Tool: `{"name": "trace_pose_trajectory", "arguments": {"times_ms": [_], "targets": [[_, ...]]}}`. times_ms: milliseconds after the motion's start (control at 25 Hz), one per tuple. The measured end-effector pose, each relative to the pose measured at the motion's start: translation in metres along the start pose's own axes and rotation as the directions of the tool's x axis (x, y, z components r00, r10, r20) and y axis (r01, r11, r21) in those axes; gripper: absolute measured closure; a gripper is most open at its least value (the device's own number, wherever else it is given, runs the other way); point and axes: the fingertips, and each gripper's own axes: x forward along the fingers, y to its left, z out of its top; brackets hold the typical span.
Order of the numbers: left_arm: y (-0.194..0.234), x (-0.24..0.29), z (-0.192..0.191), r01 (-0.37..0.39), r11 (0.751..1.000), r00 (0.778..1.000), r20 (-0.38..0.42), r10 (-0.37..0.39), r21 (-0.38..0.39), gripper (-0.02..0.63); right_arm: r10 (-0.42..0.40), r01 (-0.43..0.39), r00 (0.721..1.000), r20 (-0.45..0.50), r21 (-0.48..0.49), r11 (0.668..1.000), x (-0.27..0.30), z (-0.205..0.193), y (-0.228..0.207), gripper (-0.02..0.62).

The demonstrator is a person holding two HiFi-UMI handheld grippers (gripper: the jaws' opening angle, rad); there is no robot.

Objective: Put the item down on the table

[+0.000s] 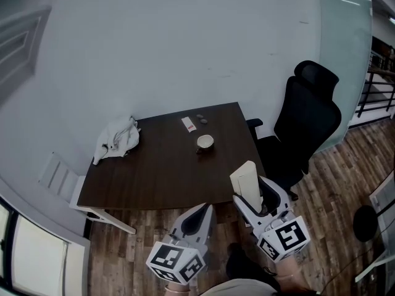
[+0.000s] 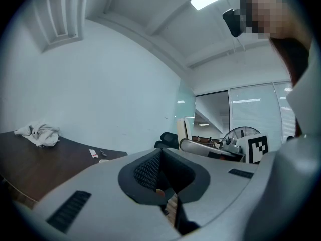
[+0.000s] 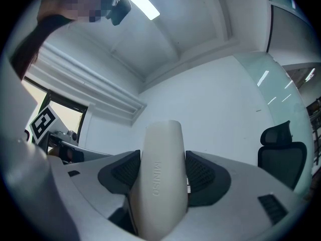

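Head view: at lower right, the right gripper (image 1: 258, 197) pinches the cream item (image 1: 245, 182) upright by the near corner of the dark table (image 1: 154, 171) (not resting on it).

Left gripper view: the left gripper (image 2: 161, 170) is pressed together, empty.

Right gripper view: the item fills frame centre between the jaws. By my reading, the whole set-down remains.

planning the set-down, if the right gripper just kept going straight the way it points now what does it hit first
Probably the pale wall. The right gripper, shut on the cream case, is tilted up: its own view shows only wall ahead, and the table is out of frame. Depth is unclear.
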Motion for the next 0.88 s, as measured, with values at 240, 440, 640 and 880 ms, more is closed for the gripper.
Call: {"name": "trace_pose_trajectory", "arguments": {"times_ms": [240,440,640,880], "targets": [[0.029,0.045,0.007,0.005,1.0,1.0,-0.008,-0.005,0.004,0.589,0.016,-0.016,0.999,-0.032,-0.007,1.0,0.046,-0.015,-0.029,0.305],[0.054,0.075,0.006,0.008,1.0,1.0,-0.017,-0.008,-0.001,0.589,0.027,-0.029,0.997,-0.068,-0.028,0.999,0.083,-0.032,-0.05,0.305],[0.075,0.103,0.008,0.0,1.0,1.0,-0.03,-0.001,-0.011,0.589,0.033,-0.039,0.992,-0.121,-0.049,0.998,0.111,-0.054,-0.072,0.305],[0.092,0.133,0.01,-0.009,1.0,0.999,-0.048,0.009,-0.016,0.589,0.04,-0.056,0.979,-0.199,-0.076,0.996,0.137,-0.084,-0.096,0.306]]}}
